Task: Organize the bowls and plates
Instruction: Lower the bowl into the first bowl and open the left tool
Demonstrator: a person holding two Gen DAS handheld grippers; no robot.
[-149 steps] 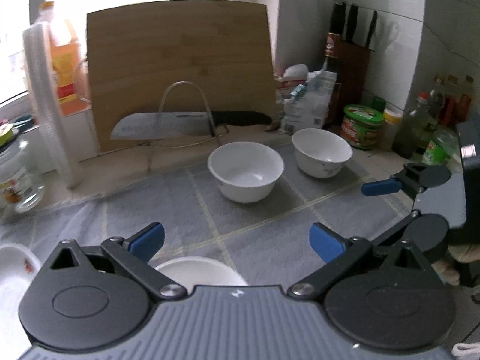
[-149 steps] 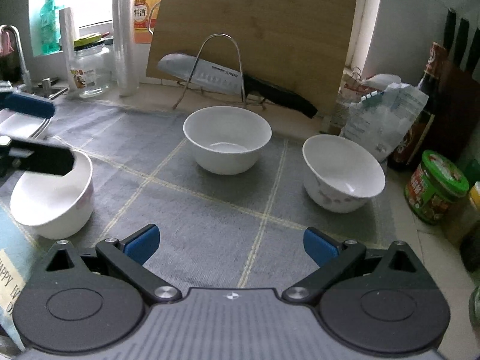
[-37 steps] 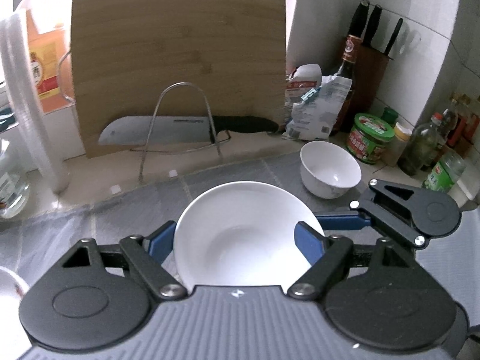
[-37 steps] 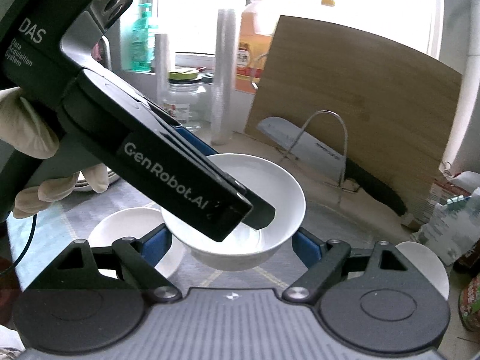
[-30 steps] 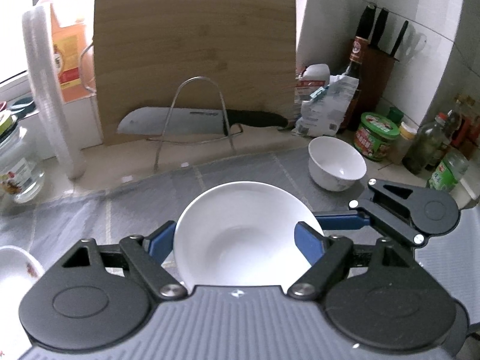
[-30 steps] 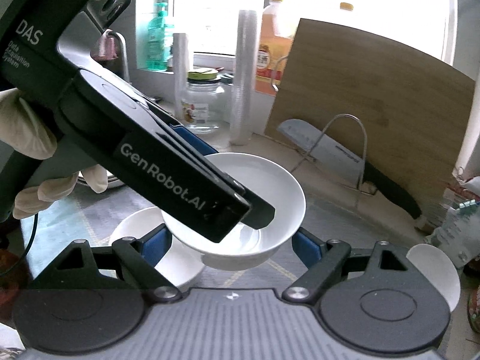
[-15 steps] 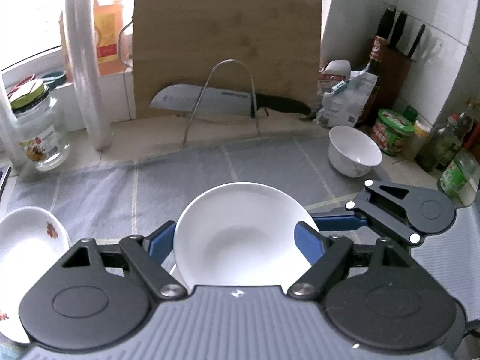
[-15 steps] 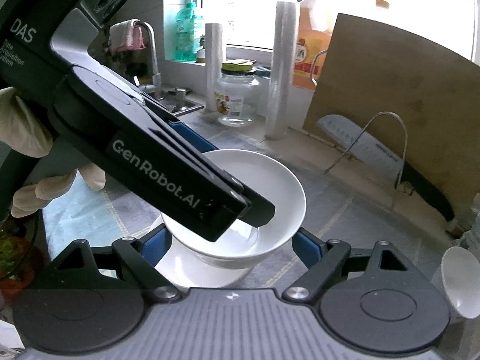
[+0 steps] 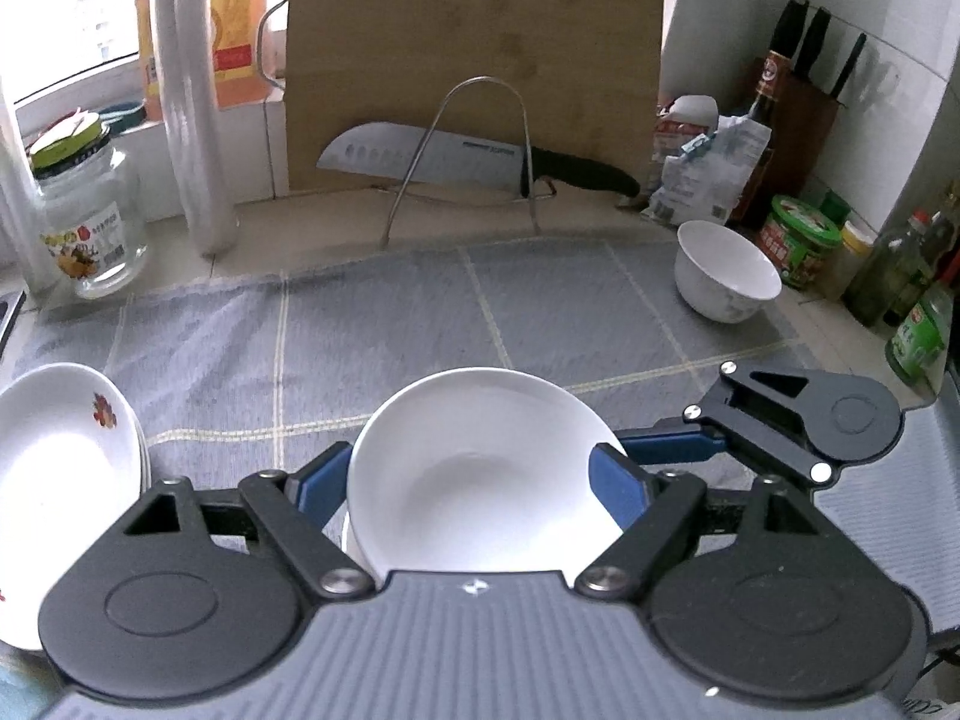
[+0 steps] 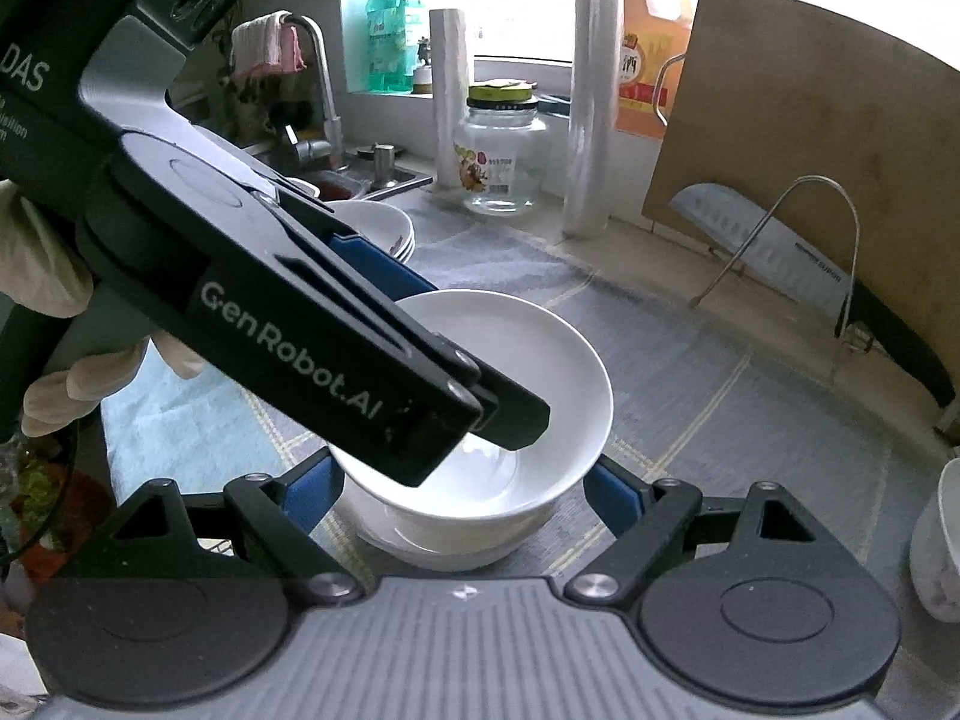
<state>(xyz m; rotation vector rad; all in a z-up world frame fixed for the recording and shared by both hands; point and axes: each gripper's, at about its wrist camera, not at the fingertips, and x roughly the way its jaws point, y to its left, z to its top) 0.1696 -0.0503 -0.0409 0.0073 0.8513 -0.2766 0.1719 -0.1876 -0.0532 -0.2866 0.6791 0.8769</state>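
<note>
I am holding a plain white ceramic bowl (image 9: 480,474) above the grey checked cloth (image 9: 372,336) covering the counter. It is hanging directly over a second white bowl (image 10: 432,540) resting on the cloth; I cannot tell whether the two are touching. My left gripper (image 9: 474,480) is clenching the upper bowl, its blue pads (image 9: 615,483) pressing on either side of the rim. My right gripper (image 10: 462,495) is flanking the same bowl from the other side, blue pads (image 10: 612,495) just beside the wall; whether they are pressing I cannot tell. The left gripper's black body is crossing the right wrist view, a gloved hand (image 10: 42,276) gripping it.

A stack of white plates with a red flower mark (image 9: 66,450) is sitting at the cloth's left edge. A third white bowl (image 9: 726,270) is standing at the far right of the cloth, well apart. Behind, a kitchen knife (image 9: 456,165) is lying in a wire rack (image 9: 480,120) against a wooden cutting board (image 9: 474,48), and a glass jar with a green lid (image 9: 84,216) is standing near the window.
</note>
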